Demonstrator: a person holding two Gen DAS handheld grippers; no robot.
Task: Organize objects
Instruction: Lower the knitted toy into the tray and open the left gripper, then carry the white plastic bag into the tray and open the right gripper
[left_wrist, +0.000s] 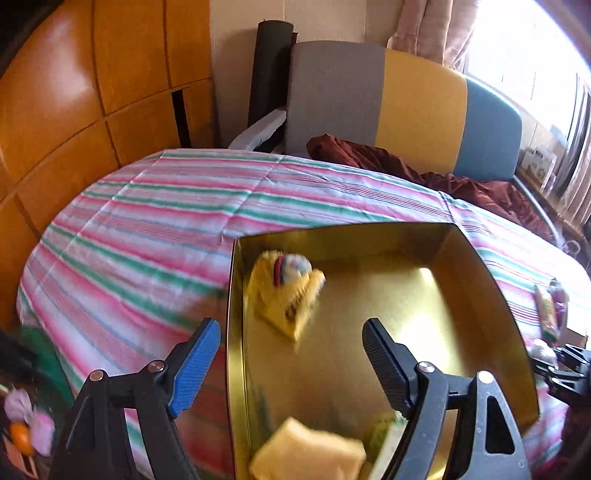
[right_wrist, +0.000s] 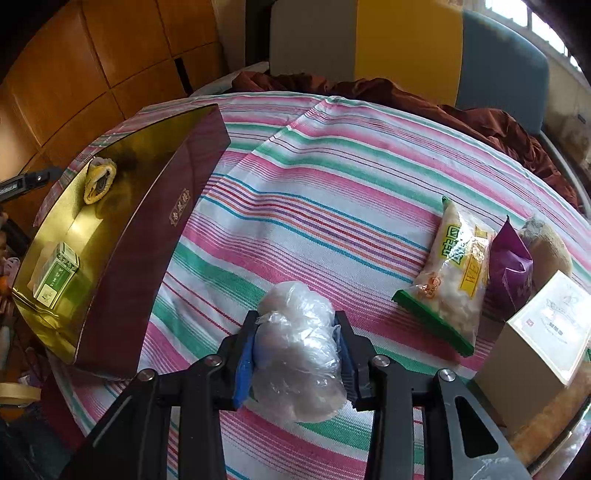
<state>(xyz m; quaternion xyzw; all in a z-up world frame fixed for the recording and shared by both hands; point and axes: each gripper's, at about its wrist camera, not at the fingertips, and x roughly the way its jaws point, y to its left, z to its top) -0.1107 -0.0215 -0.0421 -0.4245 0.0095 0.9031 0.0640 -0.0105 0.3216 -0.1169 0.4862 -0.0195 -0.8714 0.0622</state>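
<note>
A gold-lined, dark red box (left_wrist: 513, 317) (right_wrist: 147, 236) lies on the striped tablecloth (left_wrist: 147, 221) (right_wrist: 332, 166). In it lie a yellow plush toy (left_wrist: 286, 291) (right_wrist: 98, 179) and a pale green-and-cream small carton (left_wrist: 310, 450) (right_wrist: 55, 277). My left gripper (left_wrist: 291, 365) is open and empty, just above the box's near left side. My right gripper (right_wrist: 297, 343) is shut on a crumpled clear plastic bag (right_wrist: 301, 350), above the cloth to the right of the box.
To the right lie a clear snack bag with a green edge (right_wrist: 450, 273), a purple pouch (right_wrist: 509, 273), a tan plush item (right_wrist: 546, 247) and a beige box (right_wrist: 535, 339). A maroon cloth (left_wrist: 406, 166) lies by the grey, yellow and blue chair back (left_wrist: 406, 96). Wooden panels stand at left.
</note>
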